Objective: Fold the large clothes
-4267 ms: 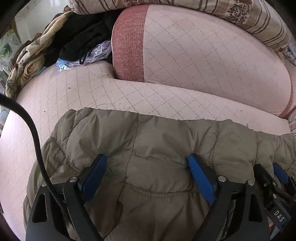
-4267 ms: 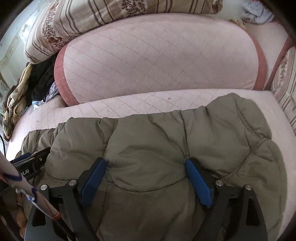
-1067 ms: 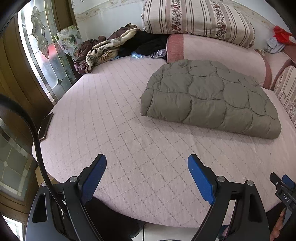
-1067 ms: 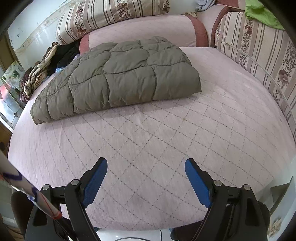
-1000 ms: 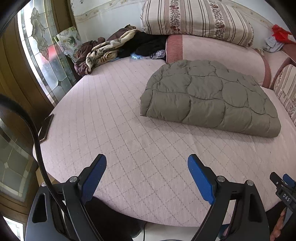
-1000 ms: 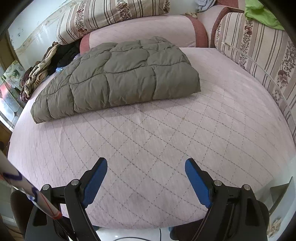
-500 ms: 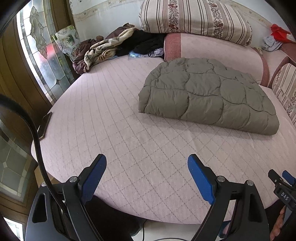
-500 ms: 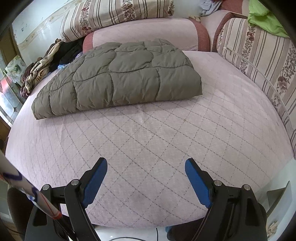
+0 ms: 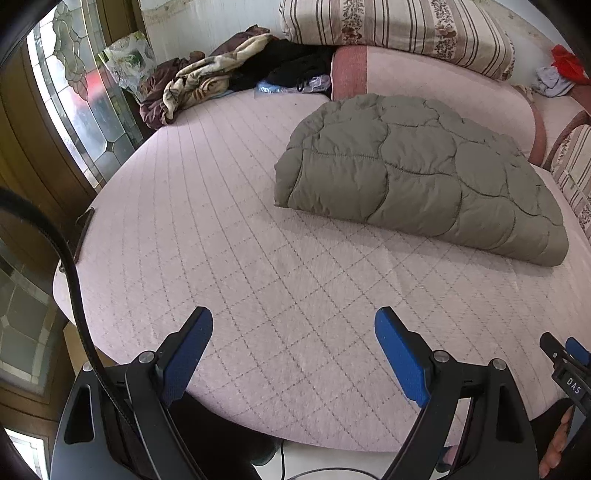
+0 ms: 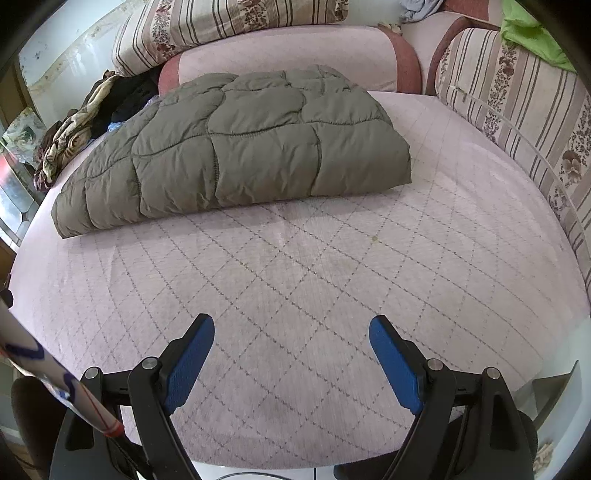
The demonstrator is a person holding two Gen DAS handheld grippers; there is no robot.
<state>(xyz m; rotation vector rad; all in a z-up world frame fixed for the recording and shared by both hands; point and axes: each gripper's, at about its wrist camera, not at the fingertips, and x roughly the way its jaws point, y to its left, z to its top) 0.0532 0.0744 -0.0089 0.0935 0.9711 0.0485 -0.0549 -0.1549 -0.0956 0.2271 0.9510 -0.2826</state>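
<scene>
An olive quilted puffer jacket (image 9: 417, 173) lies folded in a flat rectangle on the far part of the round pink bed (image 9: 229, 236). It also shows in the right wrist view (image 10: 236, 147). My left gripper (image 9: 293, 332) is open and empty, low over the bed's near edge, well short of the jacket. My right gripper (image 10: 291, 338) is open and empty too, over the near edge, apart from the jacket. The right gripper's tip (image 9: 565, 354) shows at the lower right of the left wrist view.
A pile of loose clothes (image 9: 207, 81) lies at the bed's far left. Striped cushions (image 9: 399, 26) and a pink bolster (image 10: 288, 48) line the back; a striped cushion (image 10: 517, 99) stands at right. A stained-glass window (image 9: 81, 96) is at left. A phone (image 9: 83, 232) lies on the left edge.
Since 4.3 s ago both grippers have let go of the jacket and pulled back to the bed's near edge. In the last second the views shifted only slightly.
</scene>
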